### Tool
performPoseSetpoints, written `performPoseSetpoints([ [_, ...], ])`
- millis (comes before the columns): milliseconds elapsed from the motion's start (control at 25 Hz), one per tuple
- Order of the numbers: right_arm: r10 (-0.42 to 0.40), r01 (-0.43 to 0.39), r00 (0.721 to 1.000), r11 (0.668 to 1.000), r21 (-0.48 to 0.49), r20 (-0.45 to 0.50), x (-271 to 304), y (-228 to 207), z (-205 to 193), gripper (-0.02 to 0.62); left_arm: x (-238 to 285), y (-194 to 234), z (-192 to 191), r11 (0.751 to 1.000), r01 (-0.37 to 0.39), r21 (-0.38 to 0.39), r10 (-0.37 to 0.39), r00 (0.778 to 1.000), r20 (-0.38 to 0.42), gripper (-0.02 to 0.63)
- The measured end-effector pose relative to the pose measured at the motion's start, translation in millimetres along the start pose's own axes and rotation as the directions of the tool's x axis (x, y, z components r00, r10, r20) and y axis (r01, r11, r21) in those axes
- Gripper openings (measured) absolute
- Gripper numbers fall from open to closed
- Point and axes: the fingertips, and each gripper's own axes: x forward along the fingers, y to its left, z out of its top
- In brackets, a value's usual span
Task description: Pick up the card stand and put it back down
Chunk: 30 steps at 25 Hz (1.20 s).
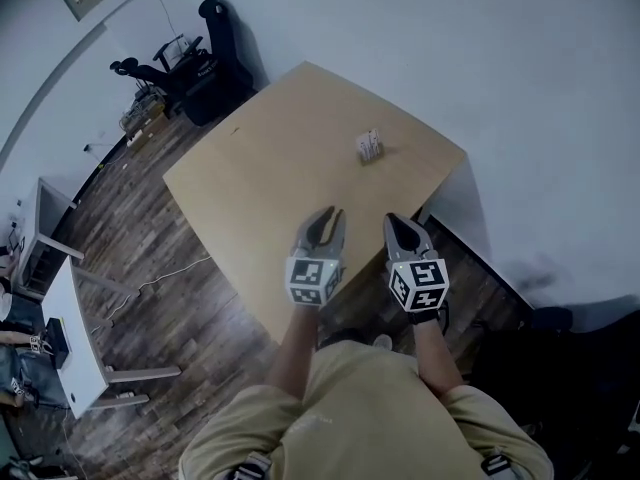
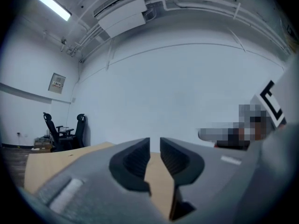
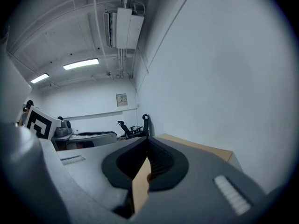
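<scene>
The card stand [image 1: 368, 146], small and white with cards in it, stands upright on the light wooden table [image 1: 270, 158] toward its far right edge. Both grippers hover over the table's near corner, well short of the stand. My left gripper [image 1: 330, 212] has its jaws a narrow gap apart with nothing between them; the left gripper view [image 2: 155, 146] shows only table and wall through the gap. My right gripper [image 1: 398, 219] has its jaw tips touching and holds nothing, as the right gripper view [image 3: 148, 140] confirms. The stand is not in either gripper view.
Black office chairs [image 1: 200, 63] stand past the table's far left corner by the white wall. White desks [image 1: 75, 328] line the left side over dark wood flooring. The wall runs close along the table's right edge [image 1: 450, 183].
</scene>
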Motion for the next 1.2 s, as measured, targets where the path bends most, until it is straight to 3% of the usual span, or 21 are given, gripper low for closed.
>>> performPoseSetpoints([
  [160,0.004,-0.003,1.0,0.999,-0.047,0.021,0.0,24.3,13.4,0.005,-21.2,11.9,15.5,0.999,-0.035,-0.007,0.035,0.999,0.037,0.015],
  [480,-0.027,0.028,0.999,0.998,-0.056,0.021,-14.8,83.7,23.9,0.005,-90.8,23.7,37.6,0.999,-0.032,-0.024,0.033,0.998,0.054,0.003],
  [680,0.005,-0.004,1.0,0.997,-0.081,0.006,-6.3,141.7,5.5,0.005,-132.7,51.9,13.7,0.998,-0.045,-0.05,0.046,0.999,0.028,0.003],
  [840,0.015,-0.016,1.0,0.994,-0.107,-0.01,-15.9,185.4,2.2,0.005,-170.7,63.3,16.5,0.996,-0.031,-0.084,0.034,0.999,0.041,0.003],
  [1200,0.038,-0.042,0.999,0.991,-0.124,-0.036,-15.0,237.9,-22.4,0.005,-213.6,90.8,1.6,0.994,-0.028,-0.11,0.035,0.997,0.065,0.003],
])
